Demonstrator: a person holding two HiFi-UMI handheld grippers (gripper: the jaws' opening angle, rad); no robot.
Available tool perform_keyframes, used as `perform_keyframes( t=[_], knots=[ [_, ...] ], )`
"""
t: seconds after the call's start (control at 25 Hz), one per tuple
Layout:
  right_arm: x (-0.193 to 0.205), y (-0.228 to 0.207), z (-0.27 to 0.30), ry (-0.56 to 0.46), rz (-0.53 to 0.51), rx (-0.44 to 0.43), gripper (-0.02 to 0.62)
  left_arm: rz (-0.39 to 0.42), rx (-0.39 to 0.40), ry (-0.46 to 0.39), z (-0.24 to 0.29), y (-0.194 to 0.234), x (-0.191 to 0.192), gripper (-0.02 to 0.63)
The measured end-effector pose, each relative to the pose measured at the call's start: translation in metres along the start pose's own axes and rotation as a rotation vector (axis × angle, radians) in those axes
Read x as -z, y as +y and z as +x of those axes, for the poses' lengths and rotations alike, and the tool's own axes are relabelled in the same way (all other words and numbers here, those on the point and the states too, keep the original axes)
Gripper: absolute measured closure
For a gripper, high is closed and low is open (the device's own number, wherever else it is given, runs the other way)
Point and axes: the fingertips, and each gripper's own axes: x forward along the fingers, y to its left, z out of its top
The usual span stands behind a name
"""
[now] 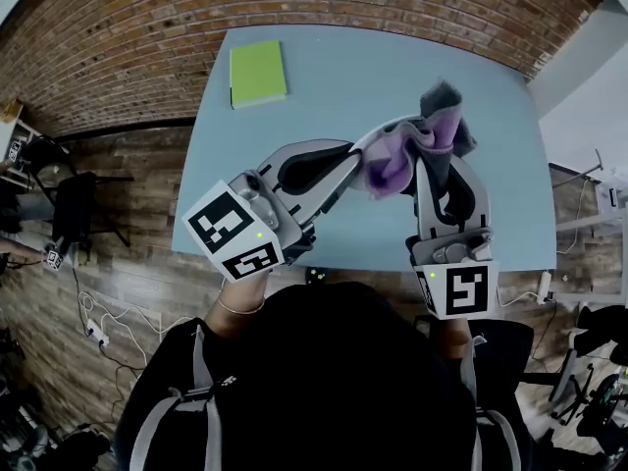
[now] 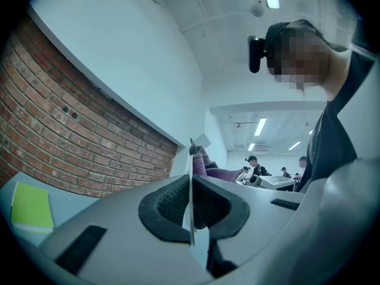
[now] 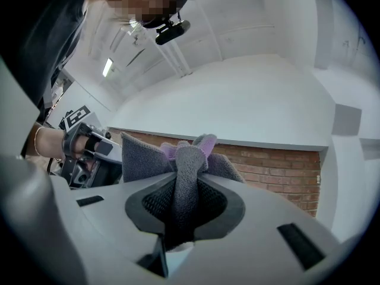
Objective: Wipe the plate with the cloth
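While the plate [image 1: 388, 129] is pinched edge-on between the all-but-closed jaws of the left gripper [image 1: 351, 160], the cloth [image 1: 444, 116] is clamped by the right gripper [image 1: 440, 165], with a grey fold squeezed between its pads. The rest of the cloth is bunched just past the right jaw tips and is laid against the plate, just ahead of the left jaw tips. Both are held above the table [image 1: 324, 77].
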Motion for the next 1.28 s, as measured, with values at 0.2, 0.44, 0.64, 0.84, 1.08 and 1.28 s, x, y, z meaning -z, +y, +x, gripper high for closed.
perform_keyframes(
  t=[0.2,0.44,0.64,0.84,1.08,1.28],
  knots=[
    [0.005,-0.008,-0.002,0.012,0.014,0.021,0.529,-0.006,-0.002,-0.004,0.000,0.001,0.000,0.589],
    [0.007,-0.013,-0.003,0.016,0.013,0.035,0.529,-0.003,-0.006,-0.008,-0.002,0.002,-0.003,0.589],
    [0.011,-0.022,-0.005,0.027,0.017,0.056,0.529,-0.003,-0.017,-0.008,-0.002,0.005,-0.004,0.589],
    [0.015,-0.027,-0.007,0.033,0.008,0.061,0.529,-0.019,-0.026,-0.010,-0.004,0.010,-0.002,0.589],
    [0.015,-0.031,-0.009,0.032,-0.004,0.066,0.529,-0.026,-0.037,-0.012,-0.005,0.015,-0.002,0.589],
    [0.003,-0.025,-0.013,-0.020,0.017,0.049,0.529,-0.035,-0.061,-0.005,-0.009,0.022,0.002,0.589]
  ],
)
